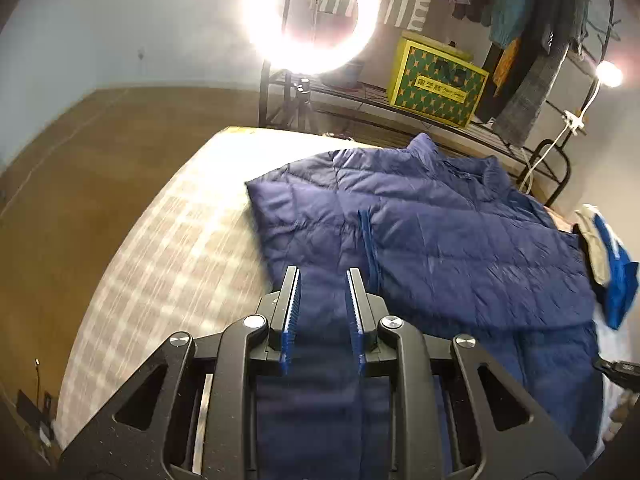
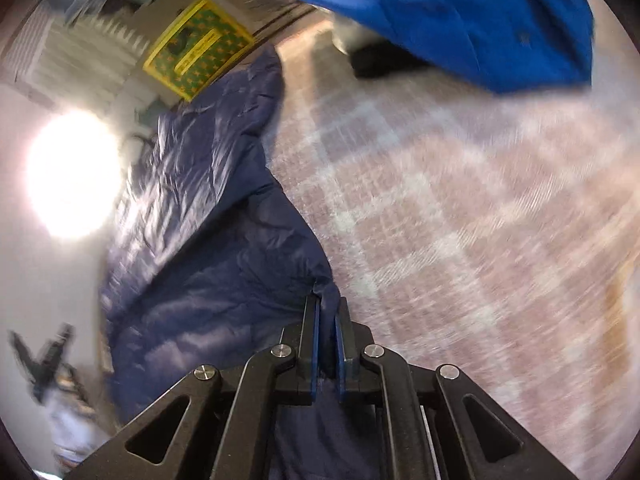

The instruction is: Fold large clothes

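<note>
A navy quilted puffer jacket lies spread on a bed with a pink-and-white checked sheet. Its collar points toward the far rack. My left gripper is open, hovering just above the jacket's near part, with fabric showing between and under the jaws. In the right wrist view the same jacket is lifted and draped at the left. My right gripper is shut on an edge of the jacket, holding it above the sheet. The right view is motion-blurred.
A bright blue garment with a pale item lies at the bed's right side; it also shows in the right wrist view. A ring light, a metal rack with a yellow-green box and hanging clothes stand behind the bed. Wooden floor lies left.
</note>
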A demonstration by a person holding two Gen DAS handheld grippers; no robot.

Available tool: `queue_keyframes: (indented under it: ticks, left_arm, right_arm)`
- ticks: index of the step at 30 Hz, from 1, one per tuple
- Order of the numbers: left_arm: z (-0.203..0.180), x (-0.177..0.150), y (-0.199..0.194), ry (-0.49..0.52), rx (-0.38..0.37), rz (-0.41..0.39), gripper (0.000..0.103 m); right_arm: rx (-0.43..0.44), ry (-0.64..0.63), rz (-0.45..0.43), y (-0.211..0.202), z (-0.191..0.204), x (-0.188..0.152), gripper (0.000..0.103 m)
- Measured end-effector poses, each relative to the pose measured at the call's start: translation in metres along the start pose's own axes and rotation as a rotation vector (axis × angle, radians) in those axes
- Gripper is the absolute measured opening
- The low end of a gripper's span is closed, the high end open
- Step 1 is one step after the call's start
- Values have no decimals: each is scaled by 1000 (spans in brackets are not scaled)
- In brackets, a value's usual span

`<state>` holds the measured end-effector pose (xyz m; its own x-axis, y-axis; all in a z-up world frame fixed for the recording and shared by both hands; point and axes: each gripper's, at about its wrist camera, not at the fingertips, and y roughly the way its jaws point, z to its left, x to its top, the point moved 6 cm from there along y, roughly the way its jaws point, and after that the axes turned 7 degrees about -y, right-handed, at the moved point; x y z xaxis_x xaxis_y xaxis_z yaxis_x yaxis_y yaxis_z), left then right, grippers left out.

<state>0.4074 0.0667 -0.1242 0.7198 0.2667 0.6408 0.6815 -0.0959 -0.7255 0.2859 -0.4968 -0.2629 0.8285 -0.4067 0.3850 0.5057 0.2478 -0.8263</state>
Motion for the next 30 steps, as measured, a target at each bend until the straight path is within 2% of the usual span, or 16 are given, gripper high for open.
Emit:
queue_keyframes:
  ticks: [2,4,6,8,12,16,20,25,26,30]
  left_arm:
    - [12,-12,-19,-9,-14,16,28]
    - [25,-29,-40,-26,-41,35,43]
    - [35,-45,-57,-29,-53,50,44]
    - [46,-65,-73,-29,-55,76,44]
    - [67,-105,-104,-59,-75,106,45]
    - [88,-138,-126,-119,-98,131,49]
    - [103,-161,-140,-160,-101,145,50]
    - [112,-186,-146,-185,-135,190,52]
    - [112,-191,-147,-185,-143,197,52]
    - [117,-217,-144,-183,-182,232,52]
  right_arm:
    - [-38,-61,-6,-5,5,-1,6]
    - [-64,-105,-20,-14,8,-2,10]
    - [-56,-121,-33,-23,11,-6,13]
    - [-38,-134,-48,-34,14,-11,24]
    - [-20,-192,-83,-62,19,-25,28]
    - [-21,-245,-116,-84,23,-36,33]
    - [-15,-261,-145,-102,24,-49,37]
    - [9,-282,-139,-112,26,-74,43]
    - [11,-293,-136,-114,27,-81,46]
    - [50,-303,-114,-120,14,-120,47]
